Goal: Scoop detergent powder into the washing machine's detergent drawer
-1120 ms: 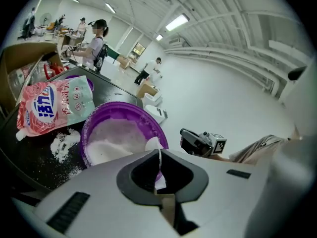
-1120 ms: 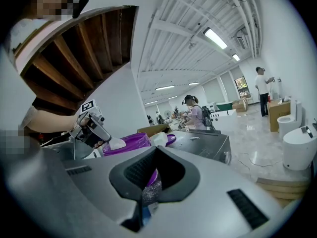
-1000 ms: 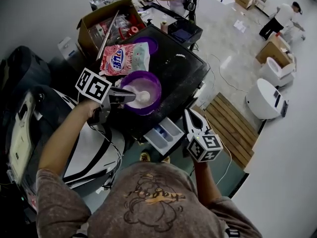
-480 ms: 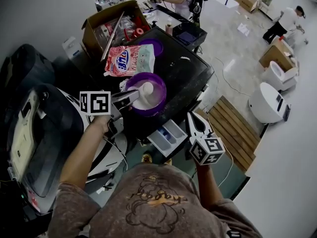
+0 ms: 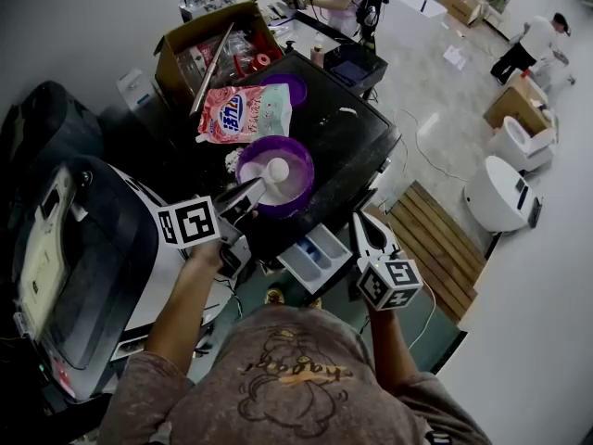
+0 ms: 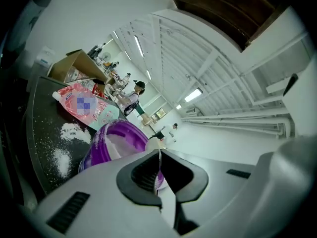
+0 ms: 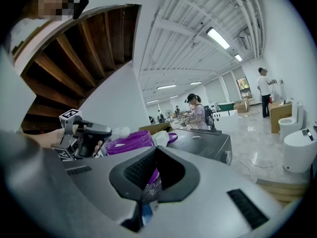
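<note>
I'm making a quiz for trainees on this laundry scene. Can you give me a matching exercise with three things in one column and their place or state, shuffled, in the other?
Things:
1. scoop
2. detergent drawer
3. detergent bag

Place or state:
A. pulled out, open
B. lying flat beyond the purple bowl
C. held by the left gripper

Pairs: 1-C, 2-A, 3-B

The bowl (image 5: 300, 196) is purple, its powder (image 5: 289, 183) and scoop (image 5: 276, 168) white. Behind the bowl, a pink-and-mint bag (image 5: 243, 111) lies on the black surface (image 5: 347, 146). The left tongs (image 5: 258, 187) and right tongs (image 5: 358, 219) bear cubes with black-and-white square markers.
</note>
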The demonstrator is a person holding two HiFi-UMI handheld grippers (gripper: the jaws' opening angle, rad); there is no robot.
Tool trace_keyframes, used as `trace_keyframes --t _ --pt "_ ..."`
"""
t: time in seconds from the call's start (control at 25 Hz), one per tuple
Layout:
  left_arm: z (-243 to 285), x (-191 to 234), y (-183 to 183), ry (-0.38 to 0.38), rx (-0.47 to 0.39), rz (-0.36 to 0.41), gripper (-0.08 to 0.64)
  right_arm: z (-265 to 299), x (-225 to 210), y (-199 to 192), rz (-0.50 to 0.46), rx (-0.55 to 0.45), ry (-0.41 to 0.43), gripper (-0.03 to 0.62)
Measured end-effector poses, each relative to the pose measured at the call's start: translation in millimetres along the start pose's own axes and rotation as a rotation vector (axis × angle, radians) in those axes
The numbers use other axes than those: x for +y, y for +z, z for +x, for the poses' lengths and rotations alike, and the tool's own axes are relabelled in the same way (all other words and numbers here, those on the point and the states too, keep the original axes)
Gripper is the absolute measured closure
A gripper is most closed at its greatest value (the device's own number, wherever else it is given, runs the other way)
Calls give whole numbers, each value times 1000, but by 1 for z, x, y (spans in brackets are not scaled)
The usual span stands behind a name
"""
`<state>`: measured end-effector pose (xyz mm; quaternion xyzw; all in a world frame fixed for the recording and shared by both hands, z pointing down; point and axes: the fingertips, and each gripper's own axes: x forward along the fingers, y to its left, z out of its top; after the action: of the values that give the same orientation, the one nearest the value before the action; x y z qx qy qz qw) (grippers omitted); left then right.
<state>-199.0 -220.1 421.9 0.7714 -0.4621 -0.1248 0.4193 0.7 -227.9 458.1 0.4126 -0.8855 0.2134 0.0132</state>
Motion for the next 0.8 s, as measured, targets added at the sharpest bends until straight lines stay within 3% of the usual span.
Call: trace_keyframes --t 0.44,0.8 --pt "-6 5 -3 -17 -34 -69 535 -5 0 -5 -34 11 -10 589" --pt "9 -40 -12 -144 12 -37 535 -22 -18 2 -44 -12 -52 589"
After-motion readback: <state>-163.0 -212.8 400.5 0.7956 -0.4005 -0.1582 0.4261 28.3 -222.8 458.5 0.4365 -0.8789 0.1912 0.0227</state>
